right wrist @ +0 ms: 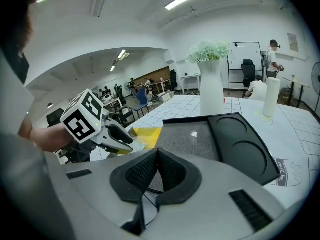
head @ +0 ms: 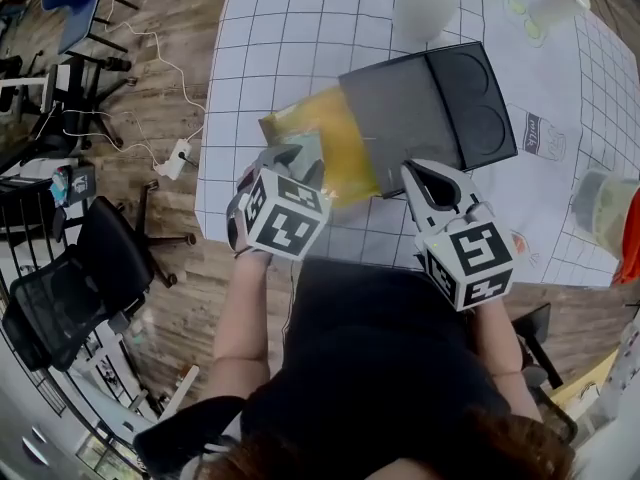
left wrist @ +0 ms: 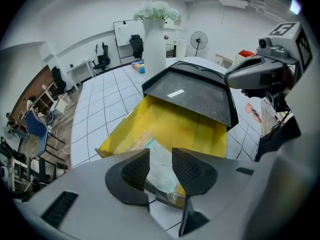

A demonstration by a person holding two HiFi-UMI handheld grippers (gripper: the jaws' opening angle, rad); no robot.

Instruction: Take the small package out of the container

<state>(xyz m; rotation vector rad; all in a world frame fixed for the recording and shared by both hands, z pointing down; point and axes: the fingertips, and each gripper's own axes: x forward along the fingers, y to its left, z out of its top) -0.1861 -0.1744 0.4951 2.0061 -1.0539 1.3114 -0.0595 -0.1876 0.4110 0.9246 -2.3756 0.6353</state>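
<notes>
Straddling a crinkly clear package (left wrist: 161,176), left gripper (left wrist: 160,154) fingers (left wrist: 134,171) stand apart; right gripper (right wrist: 156,156) fingers touch.

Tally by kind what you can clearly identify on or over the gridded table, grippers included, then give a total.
Grey two-jaw grippers: 2 (left gripper, right gripper)
Black rectangular plastic container: 1
Yellow inner tray: 1
Small clear plastic package: 1
Tall white vase with pale flowers: 1
Upright white cylinder: 1
Total: 7
</notes>
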